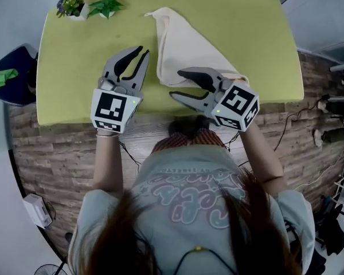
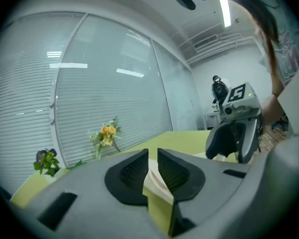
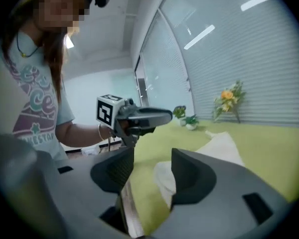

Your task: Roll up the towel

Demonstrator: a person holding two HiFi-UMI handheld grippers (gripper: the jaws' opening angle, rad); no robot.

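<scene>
A cream towel [image 1: 183, 50] lies flat and unrolled on the green worktop [image 1: 258, 39], folded into a long tapering shape. Its narrow, slightly crumpled tip points toward the far edge. The wide end sits close to the near edge, right of the middle.

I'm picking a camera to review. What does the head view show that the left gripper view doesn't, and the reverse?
Head view only: the whole folded towel and the shut left gripper's marker cube. Left gripper view only: orange flowers and the window blinds. Both: green table, potted plant, open right gripper.
</scene>
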